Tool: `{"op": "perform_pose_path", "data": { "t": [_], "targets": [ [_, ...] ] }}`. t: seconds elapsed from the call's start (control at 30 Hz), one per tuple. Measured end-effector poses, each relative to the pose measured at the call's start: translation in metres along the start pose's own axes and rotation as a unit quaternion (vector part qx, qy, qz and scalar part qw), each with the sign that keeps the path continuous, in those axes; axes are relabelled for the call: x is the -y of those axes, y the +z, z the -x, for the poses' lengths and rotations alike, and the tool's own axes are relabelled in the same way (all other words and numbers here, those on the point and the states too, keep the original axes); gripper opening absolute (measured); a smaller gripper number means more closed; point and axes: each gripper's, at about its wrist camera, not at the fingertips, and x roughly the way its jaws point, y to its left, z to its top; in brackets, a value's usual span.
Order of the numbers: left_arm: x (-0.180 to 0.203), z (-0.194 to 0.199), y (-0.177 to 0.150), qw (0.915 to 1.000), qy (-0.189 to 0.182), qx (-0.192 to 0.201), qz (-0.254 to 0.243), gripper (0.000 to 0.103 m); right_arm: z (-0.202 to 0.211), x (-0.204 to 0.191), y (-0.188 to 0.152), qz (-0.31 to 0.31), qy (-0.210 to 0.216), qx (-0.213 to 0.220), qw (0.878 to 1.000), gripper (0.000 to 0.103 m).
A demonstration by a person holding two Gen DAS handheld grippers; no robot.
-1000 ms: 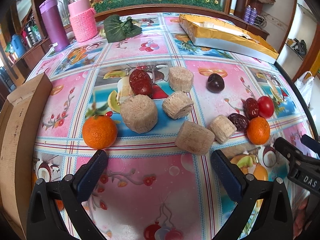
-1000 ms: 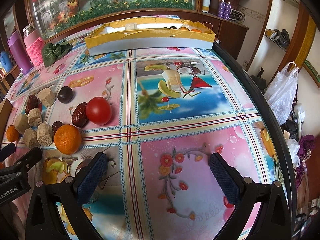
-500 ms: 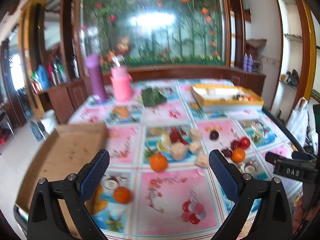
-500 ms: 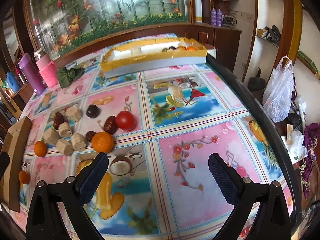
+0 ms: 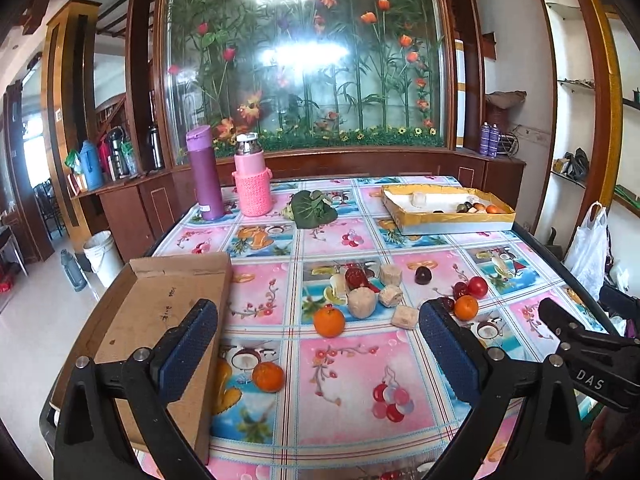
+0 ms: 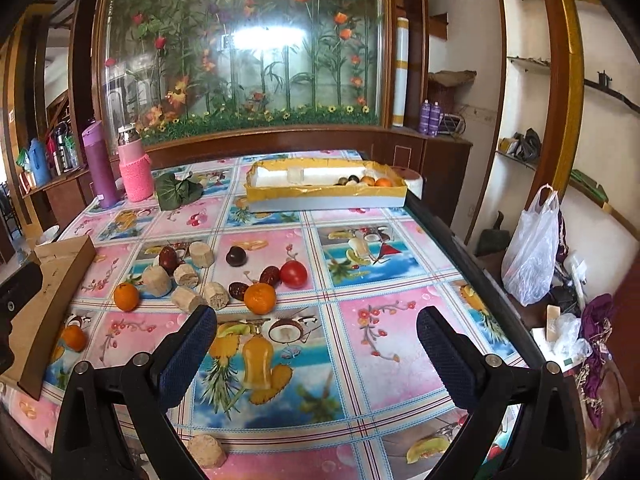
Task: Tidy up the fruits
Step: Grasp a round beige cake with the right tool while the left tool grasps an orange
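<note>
Spreading across the middle of the tabletop (image 5: 340, 376), the loose fruit forms a cluster on the flower-print cloth: a glossy red tomato (image 6: 293, 274), a dark round plum (image 6: 236, 256), wrinkled red-brown dates (image 6: 270, 276), and three oranges with dimpled skins. One orange (image 6: 260, 298) touches the dates; a second (image 5: 329, 321) sits at the cluster's near side; a third (image 5: 268, 376) lies apart, near the front edge beside the cardboard tray (image 5: 160, 312). The dates lie flat, long axes slanting toward the far right corner. Tan cork-like cylinders (image 5: 362, 302) are mixed among the fruit, some upright, some tipped on their sides; one more (image 6: 207, 451) rests alone at the front edge. The cardboard tray runs lengthwise along the left edge. A yellow-rimmed box (image 6: 326, 192) at the far right corner holds a few fruits at its right end. A purple flask (image 5: 205, 174), a pink bottle (image 5: 252, 182) and a green leaf bundle (image 5: 312, 209) stand along the far edge. The left gripper (image 5: 318, 356) and right gripper (image 6: 316, 360) both hang above the front edge, jaws spread wide and holding nothing.
</note>
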Motion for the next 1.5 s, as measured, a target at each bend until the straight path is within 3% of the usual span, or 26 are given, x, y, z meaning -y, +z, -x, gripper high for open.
{"op": "perform_pose_path", "data": {
  "t": [0.2, 0.53, 0.7, 0.8, 0.87, 0.93, 1.17, 1.33, 1.4, 1.47, 1.5],
  "targets": [
    [-0.012, -0.002, -0.008, 0.9998, -0.011, -0.015, 0.01, 0.101, 0.012, -0.005, -0.006, 0.009, -0.008, 0.027, 1.0, 0.102],
    [-0.115, -0.013, -0.013, 0.9962, -0.024, -0.05, 0.068, 0.101, -0.002, -0.006, -0.029, -0.003, 0.087, -0.066, 0.994, 0.1],
    [-0.111, -0.017, -0.024, 0.9942, -0.062, -0.074, 0.047, 0.1, -0.007, -0.014, -0.037, -0.003, 0.136, -0.094, 0.986, 0.086],
    [-0.083, -0.031, -0.029, 0.9897, -0.1, -0.102, 0.011, 0.082, -0.012, -0.021, -0.042, 0.006, 0.164, -0.114, 0.98, 0.074],
    [-0.063, -0.044, -0.034, 0.9857, -0.11, -0.125, -0.022, 0.065, -0.019, -0.025, -0.047, 0.008, 0.179, -0.133, 0.975, 0.069],
    [-0.048, -0.058, -0.04, 0.9807, -0.119, -0.146, -0.052, 0.057, -0.025, -0.029, -0.054, 0.012, 0.187, -0.152, 0.97, 0.06],
    [-0.055, -0.101, -0.052, 0.9705, -0.103, -0.21, -0.058, 0.057, -0.033, -0.04, -0.062, 0.032, 0.193, -0.173, 0.965, 0.058],
    [-0.058, -0.105, -0.053, 0.9694, -0.094, -0.217, -0.067, 0.055, -0.037, -0.049, -0.067, 0.053, 0.191, -0.182, 0.963, 0.042],
    [-0.053, -0.105, -0.054, 0.9696, -0.078, -0.214, -0.089, 0.047, -0.038, -0.051, -0.068, 0.066, 0.18, -0.18, 0.965, 0.037],
    [-0.053, -0.107, -0.055, 0.9697, -0.044, -0.216, -0.104, 0.027, -0.037, -0.052, -0.069, 0.071, 0.181, -0.18, 0.964, 0.029],
    [-0.058, -0.108, -0.054, 0.9698, -0.05, -0.218, -0.098, 0.027, -0.037, -0.052, -0.069, 0.07, 0.183, -0.181, 0.964, 0.029]
  ]
}}
